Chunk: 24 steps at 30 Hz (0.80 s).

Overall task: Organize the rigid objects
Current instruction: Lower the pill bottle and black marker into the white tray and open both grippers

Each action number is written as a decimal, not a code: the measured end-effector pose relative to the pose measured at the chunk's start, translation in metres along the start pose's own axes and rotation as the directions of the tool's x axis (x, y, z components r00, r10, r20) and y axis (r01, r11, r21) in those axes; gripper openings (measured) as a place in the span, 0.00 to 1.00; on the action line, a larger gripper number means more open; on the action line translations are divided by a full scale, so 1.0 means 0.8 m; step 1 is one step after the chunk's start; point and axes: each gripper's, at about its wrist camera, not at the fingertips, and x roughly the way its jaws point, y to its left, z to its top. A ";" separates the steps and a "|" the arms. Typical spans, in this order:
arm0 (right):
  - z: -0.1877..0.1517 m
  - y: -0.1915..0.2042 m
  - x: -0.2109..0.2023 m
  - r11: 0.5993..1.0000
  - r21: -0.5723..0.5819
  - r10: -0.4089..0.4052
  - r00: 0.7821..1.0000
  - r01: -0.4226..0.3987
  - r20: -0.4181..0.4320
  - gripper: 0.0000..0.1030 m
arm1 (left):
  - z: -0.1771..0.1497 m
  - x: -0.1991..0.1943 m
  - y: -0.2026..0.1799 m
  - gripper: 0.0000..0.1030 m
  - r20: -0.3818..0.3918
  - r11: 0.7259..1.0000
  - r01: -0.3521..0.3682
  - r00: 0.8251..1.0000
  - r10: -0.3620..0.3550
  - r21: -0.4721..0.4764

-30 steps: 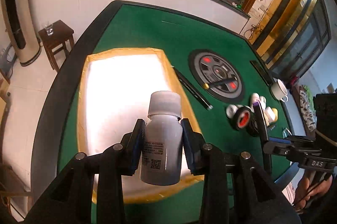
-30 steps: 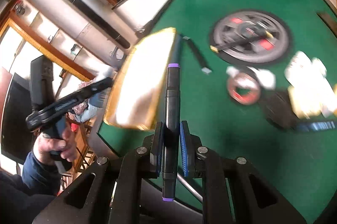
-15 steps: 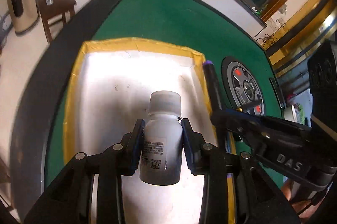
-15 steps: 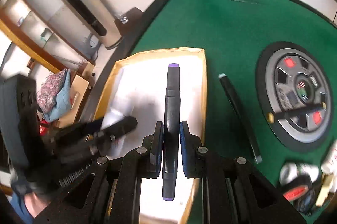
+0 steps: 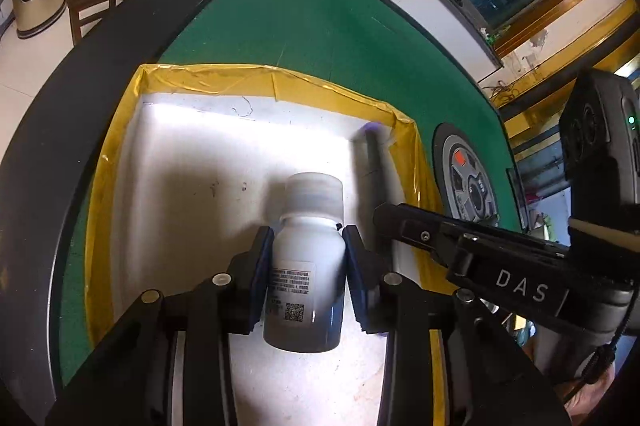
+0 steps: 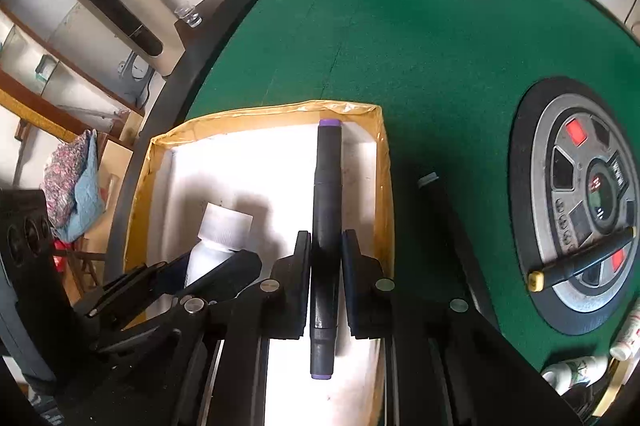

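My left gripper (image 5: 307,250) is shut on a white pill bottle (image 5: 306,262) with a screw cap, held over the white floor of a yellow-rimmed tray (image 5: 208,81). My right gripper (image 6: 326,246) is shut on a black marker (image 6: 327,218) with purple ends, held lengthwise over the tray (image 6: 264,113) near its right wall. Both grippers hang side by side above the tray. In the left wrist view the marker (image 5: 374,161) pokes out past the right gripper's finger. In the right wrist view the bottle (image 6: 218,242) shows to the left, between the left gripper's fingers (image 6: 224,272).
The tray lies on a green felt table (image 6: 420,45) with a black rim. A round grey dial panel (image 6: 588,201) sits to the right with a yellow-tipped black marker (image 6: 580,262) across it. Another black pen (image 6: 448,209) lies beside the tray. Small white bottles (image 6: 580,372) cluster at lower right.
Both grippers have come in over the tray and sunk toward its floor, the right one from the table's right side. Bottle and marker stay gripped.
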 end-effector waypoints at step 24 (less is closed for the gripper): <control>-0.138 -0.126 -0.164 0.964 0.161 0.168 0.954 -0.211 0.247 0.29 | -0.024 -0.072 -0.068 0.62 0.019 0.985 0.159 0.987 -0.161 0.064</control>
